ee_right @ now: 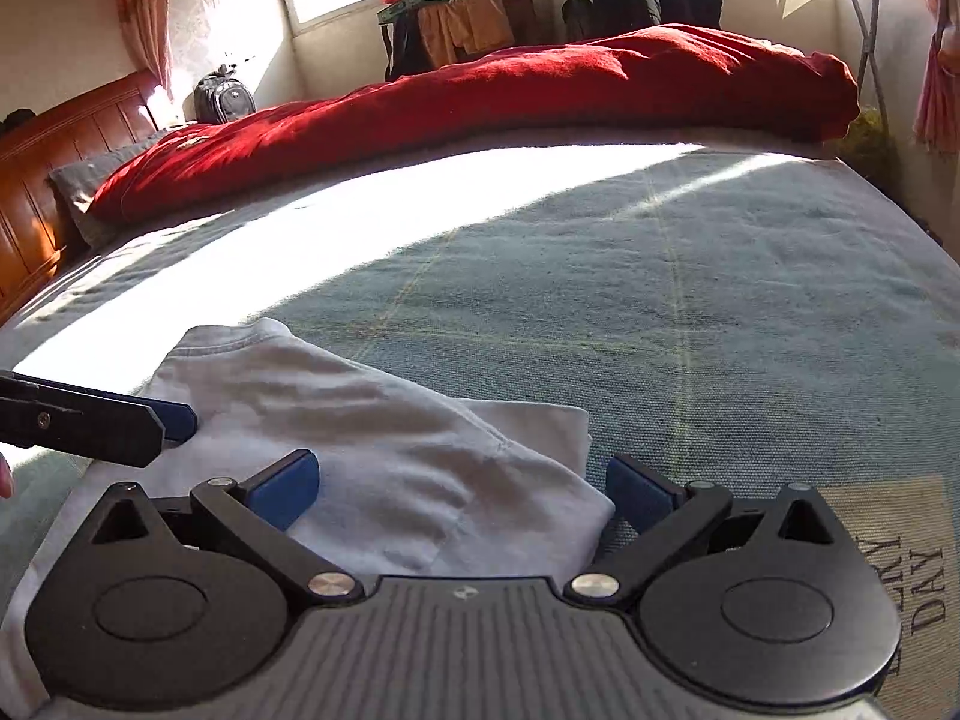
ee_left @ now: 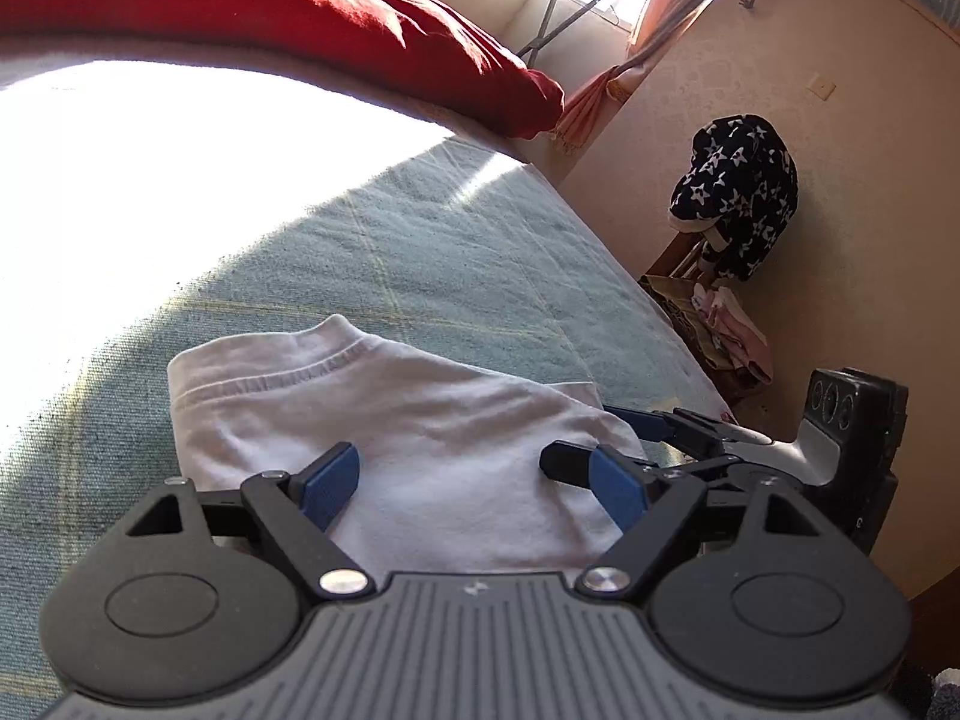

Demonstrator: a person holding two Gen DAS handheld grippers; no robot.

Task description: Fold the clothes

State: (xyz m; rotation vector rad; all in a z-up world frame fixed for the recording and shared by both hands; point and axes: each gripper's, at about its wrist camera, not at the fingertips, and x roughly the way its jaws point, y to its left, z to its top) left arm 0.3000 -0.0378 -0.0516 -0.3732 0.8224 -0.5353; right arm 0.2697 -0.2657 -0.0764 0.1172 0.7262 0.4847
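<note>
A white garment [ee_left: 414, 438] lies folded on the green-grey bed cover [ee_left: 420, 252], collar edge towards the far side. It also shows in the right wrist view [ee_right: 372, 438]. My left gripper [ee_left: 474, 480] is open just above the garment's near part, blue pads apart, holding nothing. My right gripper [ee_right: 462, 486] is open over the garment's near right corner, empty. The right gripper shows in the left wrist view [ee_left: 690, 426] at the garment's right edge. The left gripper's fingers [ee_right: 120, 420] reach in from the left in the right wrist view.
A red duvet [ee_right: 480, 96] lies along the far side of the bed. A wooden headboard [ee_right: 36, 180] is at the left. Beside the bed, a star-patterned garment [ee_left: 738, 192] hangs over a chair by the wall. A mat with lettering [ee_right: 900, 552] lies at the right.
</note>
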